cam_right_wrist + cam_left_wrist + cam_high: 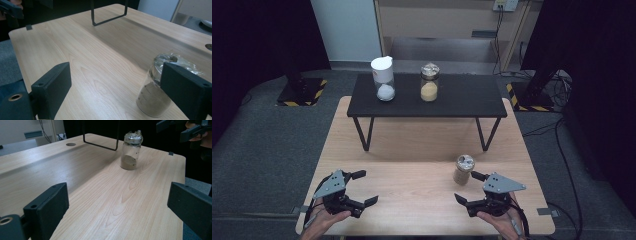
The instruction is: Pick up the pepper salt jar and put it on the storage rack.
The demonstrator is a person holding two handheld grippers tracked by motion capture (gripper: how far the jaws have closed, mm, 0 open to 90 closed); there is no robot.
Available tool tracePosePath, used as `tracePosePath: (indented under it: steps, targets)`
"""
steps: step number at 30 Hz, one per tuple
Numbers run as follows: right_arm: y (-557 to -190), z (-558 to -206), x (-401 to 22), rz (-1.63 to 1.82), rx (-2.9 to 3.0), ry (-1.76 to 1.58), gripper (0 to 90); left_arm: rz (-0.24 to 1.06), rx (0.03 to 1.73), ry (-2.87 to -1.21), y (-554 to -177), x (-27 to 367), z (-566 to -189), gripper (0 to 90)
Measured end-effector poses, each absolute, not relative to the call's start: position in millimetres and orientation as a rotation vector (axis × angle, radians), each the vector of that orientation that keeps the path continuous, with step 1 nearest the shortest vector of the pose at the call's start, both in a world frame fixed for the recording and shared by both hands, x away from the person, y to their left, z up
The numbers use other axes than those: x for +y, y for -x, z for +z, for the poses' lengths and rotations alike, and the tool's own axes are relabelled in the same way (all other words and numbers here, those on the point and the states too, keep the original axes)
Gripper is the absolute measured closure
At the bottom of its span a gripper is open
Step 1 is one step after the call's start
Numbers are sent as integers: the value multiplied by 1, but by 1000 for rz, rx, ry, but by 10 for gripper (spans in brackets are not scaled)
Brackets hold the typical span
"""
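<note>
Three jars are counted in the high view. One small jar [463,170], covered with crinkled clear film and holding a low layer of brown powder, is stood upright on the wooden table [412,150], toward its right edge and somewhat nearer the front edge than the middle. Two larger jars are stood side by side on the black bench [462,100] that is set across the far part of the table: a white-lidded jar [383,78] with white powder near the bench's left end, and a film-covered jar [429,82] with yellow powder around its middle, the two well apart from the small jar.

Two grippers are held by two hands at the table's front edge. The left gripper [362,188] is kept near the front left corner with its jaws spread wide and nothing between them; in the left gripper view bare wood is seen between them and the small jar [130,151] is seen farther off, upright. The right gripper [468,187] is kept near the front right corner, just in front of the small jar. Its jaws are also released and apart; in the right gripper view the small jar [160,87] is partly covered by one jaw and is not clasped. Whether that jaw touches the glass cannot be told.

Two bent black legs of the bench are seen resting on the wood.
</note>
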State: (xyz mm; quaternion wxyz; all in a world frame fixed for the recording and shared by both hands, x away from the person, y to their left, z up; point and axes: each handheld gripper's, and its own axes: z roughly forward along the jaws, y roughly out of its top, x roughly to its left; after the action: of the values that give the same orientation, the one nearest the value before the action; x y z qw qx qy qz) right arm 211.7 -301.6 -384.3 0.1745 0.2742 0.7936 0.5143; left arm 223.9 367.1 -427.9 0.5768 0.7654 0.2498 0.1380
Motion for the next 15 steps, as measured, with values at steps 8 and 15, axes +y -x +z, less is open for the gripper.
tracePosePath:
  steps: [8, 15]
  targets:
    - [-202, -373, -301, 1460, 2219, -776, 79, 324, 586, -1794, -224, 367, -428, 28]
    - [-191, -355, -312, 1463, 2156, -803, 67, 324, 589, -1792, -224, 367, -428, 28]
